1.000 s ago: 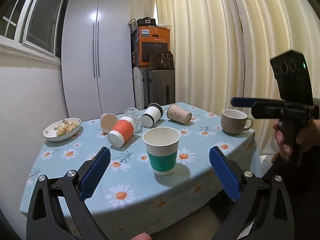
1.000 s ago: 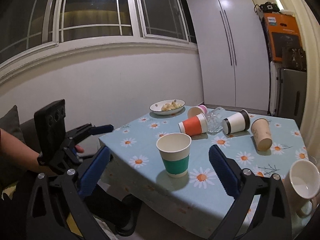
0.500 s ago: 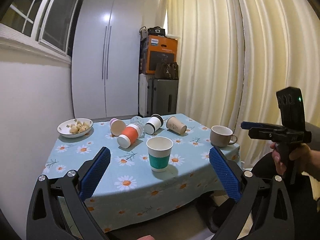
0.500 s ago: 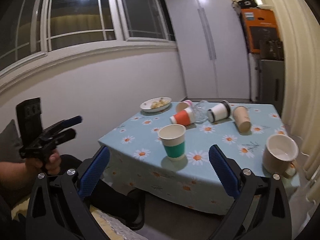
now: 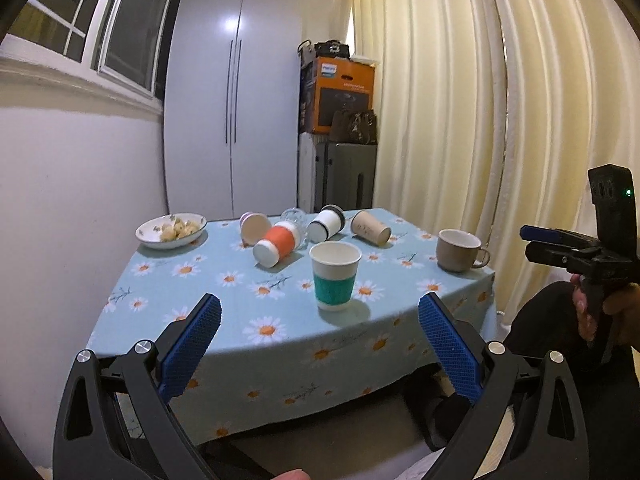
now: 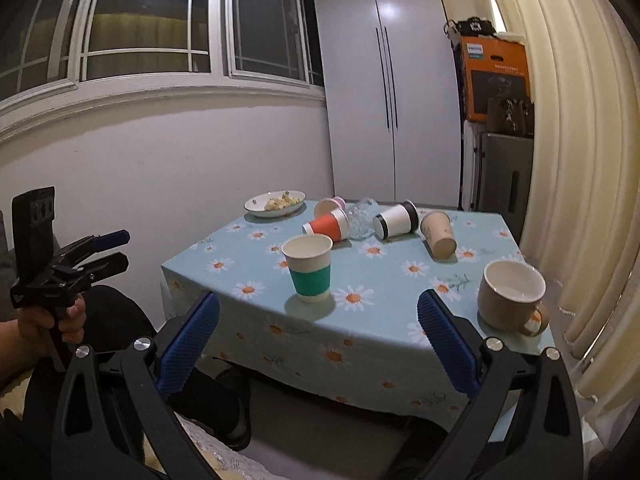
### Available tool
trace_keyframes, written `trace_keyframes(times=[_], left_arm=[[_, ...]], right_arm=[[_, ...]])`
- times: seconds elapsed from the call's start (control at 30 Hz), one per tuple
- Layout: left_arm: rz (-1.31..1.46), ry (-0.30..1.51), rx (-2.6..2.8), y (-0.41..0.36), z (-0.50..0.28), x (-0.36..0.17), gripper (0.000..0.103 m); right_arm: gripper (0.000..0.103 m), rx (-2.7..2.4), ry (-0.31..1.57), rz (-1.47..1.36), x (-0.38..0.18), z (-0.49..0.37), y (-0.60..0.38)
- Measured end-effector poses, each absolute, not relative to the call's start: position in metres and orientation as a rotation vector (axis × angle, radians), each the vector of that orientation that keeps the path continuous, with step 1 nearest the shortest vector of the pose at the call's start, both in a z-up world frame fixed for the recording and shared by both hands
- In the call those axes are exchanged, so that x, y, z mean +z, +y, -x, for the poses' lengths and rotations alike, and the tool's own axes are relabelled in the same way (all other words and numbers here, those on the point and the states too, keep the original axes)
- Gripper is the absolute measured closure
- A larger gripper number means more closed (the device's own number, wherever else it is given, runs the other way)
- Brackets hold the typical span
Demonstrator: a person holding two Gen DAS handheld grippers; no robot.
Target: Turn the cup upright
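A white paper cup with a teal band (image 5: 335, 277) stands upright near the table's front edge; it also shows in the right wrist view (image 6: 309, 267). Behind it lie several cups on their sides: an orange-banded one (image 5: 277, 245) (image 6: 328, 227), a white one with black rims (image 5: 327, 228) (image 6: 396, 220), a tan one (image 5: 370, 227) (image 6: 438, 233) and a pink one (image 5: 255, 228). My left gripper (image 5: 319, 340) is open and empty, well back from the table. My right gripper (image 6: 318, 332) is open and empty, also off the table.
A beige mug (image 5: 458, 249) (image 6: 511, 294) stands upright at the table's right front corner. A bowl of food (image 5: 171, 230) (image 6: 276, 202) sits at the back left. A clear glass (image 6: 358, 221) lies among the cups. Curtains hang on the right, a wardrobe behind.
Both grippers have pulled back away from the table, so the cups look smaller and farther. The teal cup stays upright where it was. Both grippers stay open.
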State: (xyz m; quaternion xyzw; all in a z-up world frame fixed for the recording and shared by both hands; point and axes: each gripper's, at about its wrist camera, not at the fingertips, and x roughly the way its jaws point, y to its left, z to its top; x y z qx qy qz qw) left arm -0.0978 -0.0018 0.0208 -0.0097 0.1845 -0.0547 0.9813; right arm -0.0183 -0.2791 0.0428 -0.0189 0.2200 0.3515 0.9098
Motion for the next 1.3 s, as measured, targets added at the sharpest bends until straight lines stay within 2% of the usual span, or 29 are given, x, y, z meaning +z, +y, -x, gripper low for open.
trace_keyframes(times=[1.3], left_arm=[[0.074,0.557,0.028,0.009,0.071,-0.007,0.007]], right_arm=[[0.005,0.488,0.602,0.078,0.016,-0.006,-0.276]])
